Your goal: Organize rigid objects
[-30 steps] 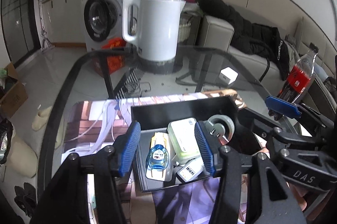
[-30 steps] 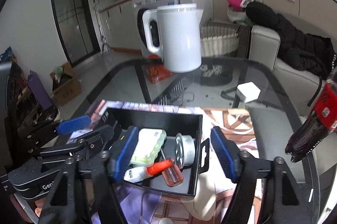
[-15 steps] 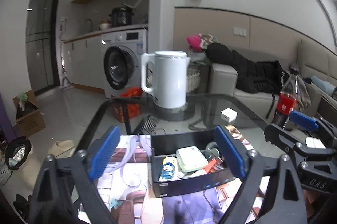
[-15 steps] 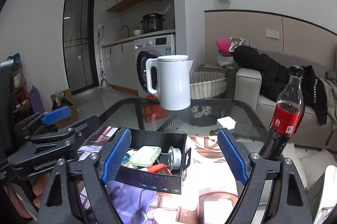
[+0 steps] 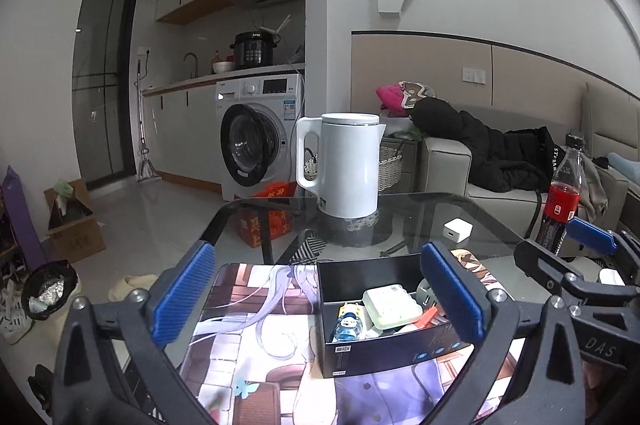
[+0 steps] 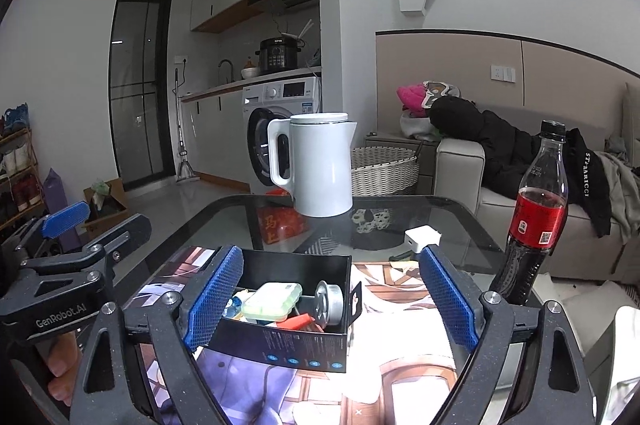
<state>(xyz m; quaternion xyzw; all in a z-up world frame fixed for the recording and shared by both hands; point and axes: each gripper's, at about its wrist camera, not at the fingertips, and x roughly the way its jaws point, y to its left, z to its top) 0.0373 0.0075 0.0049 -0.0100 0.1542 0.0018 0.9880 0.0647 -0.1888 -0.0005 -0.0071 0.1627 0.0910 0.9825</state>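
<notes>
- On the printed mat (image 5: pixel 256 309) over the glass table (image 6: pixel 452 225), the black box (image 5: pixel 384 349) sits with the small items already gathered inside: a small blue-capped bottle (image 5: pixel 347 324), a pale green pill case (image 6: pixel 272 301), a red-tipped tool (image 6: pixel 294 323) and a metal tin (image 6: pixel 329 301).
- At the left, the left gripper (image 5: pixel 316 299) has just been opening; its blue pads stand wide apart with nothing pressed between them, the box merely seen through the gap.
- At the centre, judging by the box's contents, the sorting looks close to done; the sound move is to draw both tools clear without clipping the box wall or dragging the mat.
- To the right, the right gripper (image 6: pixel 332 299) has likewise been opening and holds nothing, its pads straddling the view of the box without touching it.
- Further right, the cola bottle (image 6: pixel 534 217) stands tall and near the right gripper's outer finger, so any sideways sweep there risks tipping it.
- Behind, the white kettle (image 5: pixel 340 165) and white charger (image 6: pixel 422 237) sit well apart from the box; if either is to be tidied, approach the charger low and square.
</notes>
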